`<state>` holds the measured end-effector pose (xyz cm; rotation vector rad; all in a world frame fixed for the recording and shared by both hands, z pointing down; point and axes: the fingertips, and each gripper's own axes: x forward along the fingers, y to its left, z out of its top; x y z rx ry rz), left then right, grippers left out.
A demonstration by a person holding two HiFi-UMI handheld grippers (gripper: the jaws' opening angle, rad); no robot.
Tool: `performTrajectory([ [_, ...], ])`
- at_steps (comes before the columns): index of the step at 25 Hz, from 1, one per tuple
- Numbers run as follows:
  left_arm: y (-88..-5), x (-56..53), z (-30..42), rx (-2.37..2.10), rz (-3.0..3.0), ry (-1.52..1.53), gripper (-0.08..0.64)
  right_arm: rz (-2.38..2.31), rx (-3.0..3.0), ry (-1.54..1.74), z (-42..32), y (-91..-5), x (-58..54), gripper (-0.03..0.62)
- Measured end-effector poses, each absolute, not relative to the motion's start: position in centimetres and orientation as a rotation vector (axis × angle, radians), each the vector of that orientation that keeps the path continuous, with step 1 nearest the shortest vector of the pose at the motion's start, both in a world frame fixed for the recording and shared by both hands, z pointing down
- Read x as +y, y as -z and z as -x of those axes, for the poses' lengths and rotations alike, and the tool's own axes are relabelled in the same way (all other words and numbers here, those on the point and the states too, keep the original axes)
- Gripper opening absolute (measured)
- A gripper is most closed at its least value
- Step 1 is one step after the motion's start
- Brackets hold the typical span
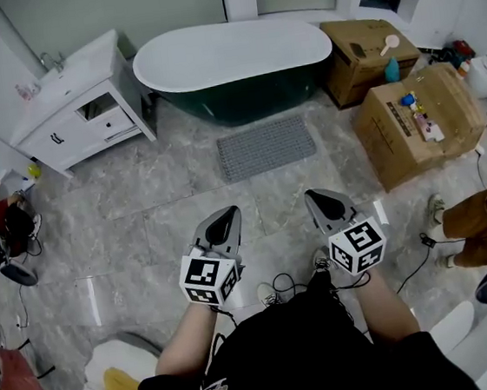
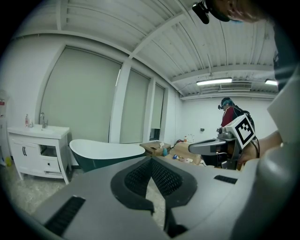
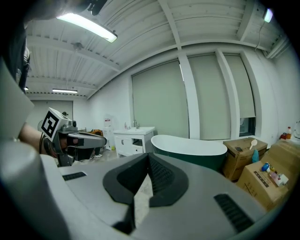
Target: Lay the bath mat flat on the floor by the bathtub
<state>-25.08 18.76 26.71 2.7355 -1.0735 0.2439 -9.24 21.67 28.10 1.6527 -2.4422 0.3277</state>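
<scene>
A white vanity [image 1: 75, 100] with a sink stands at the left of a bathroom, beside a white-rimmed, dark green freestanding bathtub [image 1: 232, 55]. On the marble-look floor [image 1: 143, 236] just in front of the tub lies the grey bath mat [image 1: 266, 148], spread out flat with no folds or turned-up corners to be seen, its long side roughly parallel to the tub. Nearer the camera, well apart from the mat, the person holds the left tongs [image 1: 225, 222] and the right tongs [image 1: 325, 205] side by side, each with its jaws closed tip to tip and nothing between them. Cardboard boxes [image 1: 419, 122] crowd the right wall, and another person's leg [image 1: 473, 212] shows at the edge. The task appears complete; no step looks left to do.
</scene>
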Motion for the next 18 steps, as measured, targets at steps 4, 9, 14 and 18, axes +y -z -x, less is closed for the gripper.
performTrajectory([
  [4, -26.77, 19.21, 25.09, -1.067, -2.729, -0.256, 0.015, -1.65, -2.444, -0.32, 9.24, -27.85, 21.88, 0.015],
  [9, -26.66, 18.98, 24.95, -1.072, -2.73, -0.243, 0.015, -1.657, -2.447, -0.321, 9.04, -27.7, 21.7, 0.015],
  [14, -26.75, 18.88, 24.9, -1.074, -2.731, -0.24, 0.015, -1.656, -2.449, -0.32, 9.05, -27.64, 21.56, 0.015],
  [18, -26.5, 18.54, 25.11, -1.077, -2.731, -0.236, 0.015, -1.652, -2.45, -0.316, 9.18, -27.41, 21.17, 0.015],
])
